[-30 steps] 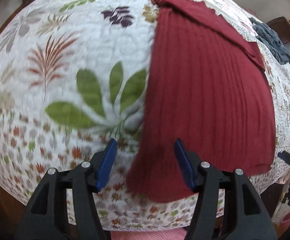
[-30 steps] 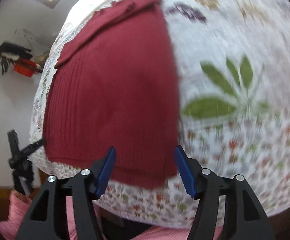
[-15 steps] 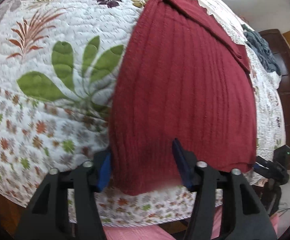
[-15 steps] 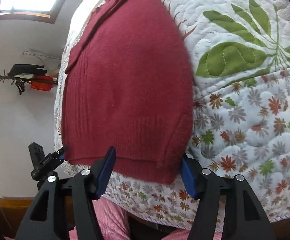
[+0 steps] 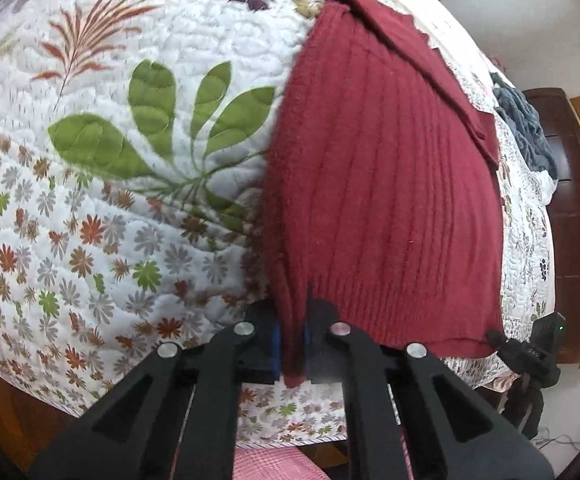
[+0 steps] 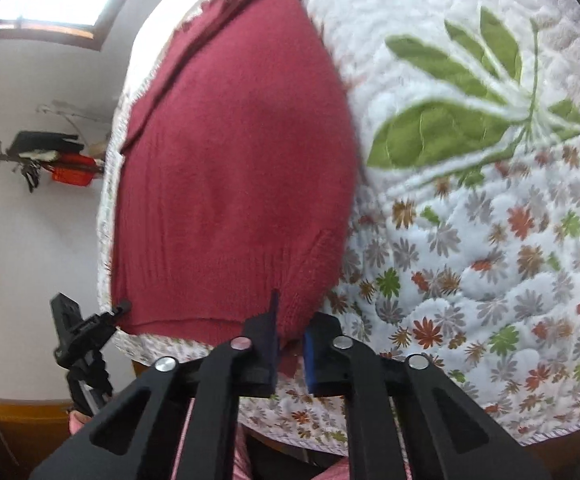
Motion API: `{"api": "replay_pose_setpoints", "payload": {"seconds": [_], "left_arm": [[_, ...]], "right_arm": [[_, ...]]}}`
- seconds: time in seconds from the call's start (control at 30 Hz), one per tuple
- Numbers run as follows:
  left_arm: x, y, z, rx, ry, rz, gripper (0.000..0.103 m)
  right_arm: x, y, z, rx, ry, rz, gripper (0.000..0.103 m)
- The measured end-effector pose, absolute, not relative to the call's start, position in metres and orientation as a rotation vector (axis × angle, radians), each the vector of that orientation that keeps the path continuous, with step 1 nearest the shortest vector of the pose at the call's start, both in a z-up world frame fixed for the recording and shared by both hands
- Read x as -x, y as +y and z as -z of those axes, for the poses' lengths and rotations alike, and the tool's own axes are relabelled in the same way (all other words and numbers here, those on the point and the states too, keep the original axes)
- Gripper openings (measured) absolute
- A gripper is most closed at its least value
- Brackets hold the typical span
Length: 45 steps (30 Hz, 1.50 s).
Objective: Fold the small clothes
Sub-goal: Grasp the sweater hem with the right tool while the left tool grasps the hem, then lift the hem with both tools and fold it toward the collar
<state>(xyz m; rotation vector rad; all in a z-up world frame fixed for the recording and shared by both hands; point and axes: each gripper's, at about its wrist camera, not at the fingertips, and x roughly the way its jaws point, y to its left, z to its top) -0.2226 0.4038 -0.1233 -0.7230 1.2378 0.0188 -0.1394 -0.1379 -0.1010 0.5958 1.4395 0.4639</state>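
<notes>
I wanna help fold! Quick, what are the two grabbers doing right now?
Left gripper: closed, pinching the hem corner of the dark red ribbed knit sweater.
Right gripper: closed on the sweater's other hem corner.

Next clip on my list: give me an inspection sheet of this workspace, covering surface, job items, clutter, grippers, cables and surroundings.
Surface: bed under a white quilt printed with leaves and flowers.
Job's things: dark red knitted sweater spread flat, hem at the near edge, a sleeve folded across the top.
Clutter: grey-blue garment bunched at the far side.
Grippers: left gripper shut on the sweater's hem corner; right gripper shut on the opposite hem corner.
Cables: thin ones on the floor at the lower right of the left wrist view.
Surroundings: dark wooden furniture, white wall, window, wall rack holding dark and red items.
</notes>
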Motion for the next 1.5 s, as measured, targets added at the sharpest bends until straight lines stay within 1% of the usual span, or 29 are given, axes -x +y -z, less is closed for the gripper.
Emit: {"api": "replay_pose_setpoints", "payload": {"seconds": [0.3,0.5,0.67,0.83,1.03,1.1,1.2,1.27,1.33,1.37,1.4,1.43,1.5], "left_arm": [[0.197,0.422,0.076,0.802,1.109,0.043,0.005],[0.151,0.434,0.069,0.825,1.083,0.037,0.005],[0.108,0.445,0.084,0.870,1.087,0.030,0.005],[0.066,0.453,0.110,0.893,1.121,0.013,0.005],[0.039,0.458,0.132,0.904,1.147,0.026,0.006],[0.034,0.459,0.136,0.905,1.155,0.039,0.009],[0.033,0.467,0.137,0.952,1.158,0.078,0.010],[0.038,0.475,0.132,0.991,1.140,0.115,0.013],[0.045,0.482,0.126,1.021,1.130,0.146,0.015],[0.049,0.484,0.122,1.021,1.124,0.149,0.016],[0.054,0.488,0.117,1.005,1.111,0.135,0.022],[0.059,0.491,0.112,0.991,1.100,0.120,0.032],[0.067,0.501,0.103,0.981,1.061,0.082,0.036]], "right_arm": [[0.102,-0.155,0.047,-0.727,1.316,-0.563,0.007],[0.054,-0.149,0.038,-0.733,1.316,-0.557,0.007],[0.020,-0.148,0.050,-0.754,1.340,-0.541,0.007],[-0.013,-0.141,0.074,-0.755,1.389,-0.517,0.007],[-0.046,-0.136,0.104,-0.773,1.443,-0.500,0.007],[-0.054,-0.136,0.112,-0.777,1.461,-0.499,0.008],[-0.062,-0.143,0.119,-0.828,1.480,-0.496,0.013],[-0.064,-0.154,0.116,-0.838,1.449,-0.478,0.022],[-0.066,-0.160,0.113,-0.838,1.437,-0.478,0.022],[-0.065,-0.163,0.109,-0.812,1.432,-0.469,0.026],[-0.066,-0.164,0.106,-0.776,1.430,-0.457,0.028],[-0.065,-0.165,0.100,-0.730,1.423,-0.445,0.031],[-0.062,-0.165,0.090,-0.669,1.410,-0.448,0.032]]}}
